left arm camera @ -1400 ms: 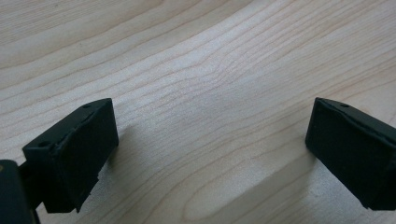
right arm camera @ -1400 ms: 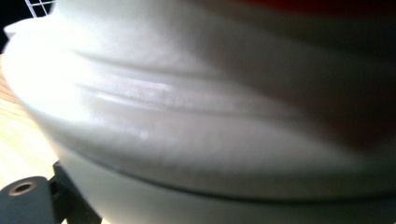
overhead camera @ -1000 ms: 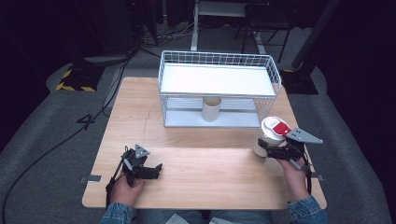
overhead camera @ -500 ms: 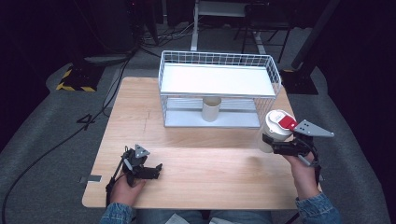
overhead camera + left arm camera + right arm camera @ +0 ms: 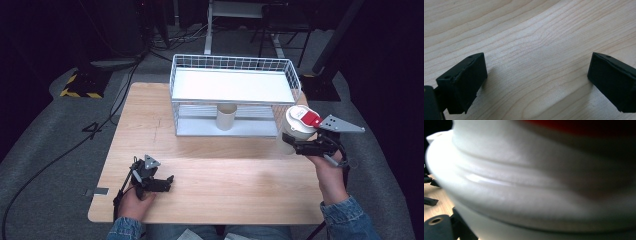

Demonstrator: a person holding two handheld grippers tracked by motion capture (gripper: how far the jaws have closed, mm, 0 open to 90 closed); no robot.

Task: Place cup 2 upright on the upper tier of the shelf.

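Item 1: white plastic cup with red-labelled lid, carried off the wooden table beside the white wire basket shelf, clamped by the right gripper. Judged light, smooth, crushable; best gripped below the rim. Left gripper spread apart, nothing held.

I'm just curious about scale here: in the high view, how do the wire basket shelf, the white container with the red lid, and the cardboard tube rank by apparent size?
1. Wire basket shelf, by far the largest.
2. White container, held in the right gripper; it is raised toward the camera, which may enlarge it.
3. Cardboard tube.
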